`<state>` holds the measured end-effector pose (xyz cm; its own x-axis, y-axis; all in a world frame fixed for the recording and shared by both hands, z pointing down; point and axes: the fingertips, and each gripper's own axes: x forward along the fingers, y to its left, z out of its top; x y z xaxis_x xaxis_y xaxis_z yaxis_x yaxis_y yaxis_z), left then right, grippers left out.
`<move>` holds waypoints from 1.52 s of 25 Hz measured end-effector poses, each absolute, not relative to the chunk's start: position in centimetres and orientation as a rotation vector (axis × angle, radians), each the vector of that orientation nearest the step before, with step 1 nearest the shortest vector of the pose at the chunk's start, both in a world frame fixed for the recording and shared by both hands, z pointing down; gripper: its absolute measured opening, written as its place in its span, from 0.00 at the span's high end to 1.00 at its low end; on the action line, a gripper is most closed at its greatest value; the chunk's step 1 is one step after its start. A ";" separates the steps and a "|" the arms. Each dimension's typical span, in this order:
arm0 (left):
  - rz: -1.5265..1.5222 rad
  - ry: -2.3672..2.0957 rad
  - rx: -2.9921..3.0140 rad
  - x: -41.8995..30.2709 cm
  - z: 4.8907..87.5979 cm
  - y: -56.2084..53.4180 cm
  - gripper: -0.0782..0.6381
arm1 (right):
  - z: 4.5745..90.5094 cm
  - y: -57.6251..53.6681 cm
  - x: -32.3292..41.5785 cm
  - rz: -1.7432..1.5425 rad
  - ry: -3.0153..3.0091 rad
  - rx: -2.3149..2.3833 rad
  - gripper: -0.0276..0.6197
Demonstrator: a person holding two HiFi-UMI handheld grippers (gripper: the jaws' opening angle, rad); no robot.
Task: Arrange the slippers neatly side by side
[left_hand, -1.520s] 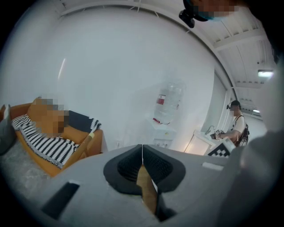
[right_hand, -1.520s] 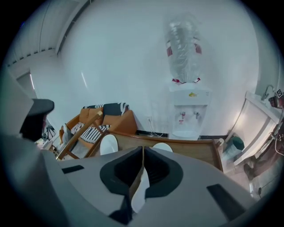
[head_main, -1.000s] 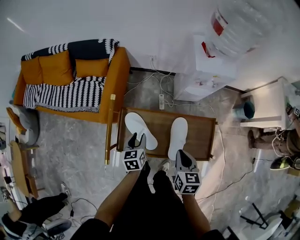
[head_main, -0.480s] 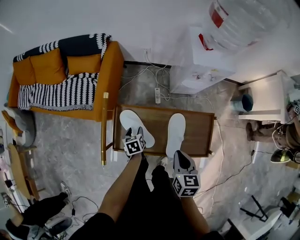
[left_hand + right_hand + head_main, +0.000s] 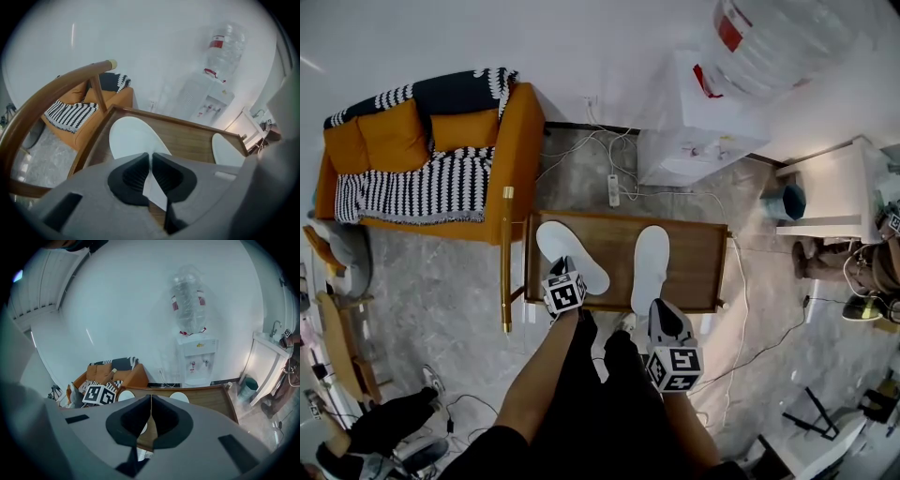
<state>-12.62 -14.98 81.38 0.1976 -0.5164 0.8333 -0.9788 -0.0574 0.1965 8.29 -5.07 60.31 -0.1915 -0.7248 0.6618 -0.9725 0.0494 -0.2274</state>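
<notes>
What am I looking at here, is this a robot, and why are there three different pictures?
There is no robot arm here. A person stands over a low wooden table and holds a hand-held gripper in each hand. The cubes with square patterns are part of those grippers.

One picture comes from a camera on the person's head, looking steeply down, so you see their arms and legs. The other two come from small cameras riding on each gripper, looking along its two jaws.

Two white slippers lie apart on the table: a tilted slipper on the left and a straighter slipper to its right. The left gripper is closing its jaws on the tilted slipper's near edge, which shows as a white sliver between them. The right gripper is shut and empty, near the table's front edge.
</notes>
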 end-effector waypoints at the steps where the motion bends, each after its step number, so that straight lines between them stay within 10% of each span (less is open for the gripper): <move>1: 0.740 -1.421 1.695 -12.6 81.3 -15.0 0.85 | 60.3 -5.1 8.3 0.920 -1.966 1.707 0.93; 38: 1.242 -0.679 2.408 -1.1 77.4 -8.5 0.86 | 59.3 0.9 12.9 0.951 -1.910 1.874 0.93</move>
<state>-1.11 -8.48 77.44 0.5021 -0.2550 0.8264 -0.5584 -0.8253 0.0846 12.89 0.87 59.27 -0.1038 -0.7680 0.6320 -0.9671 -0.0703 -0.2443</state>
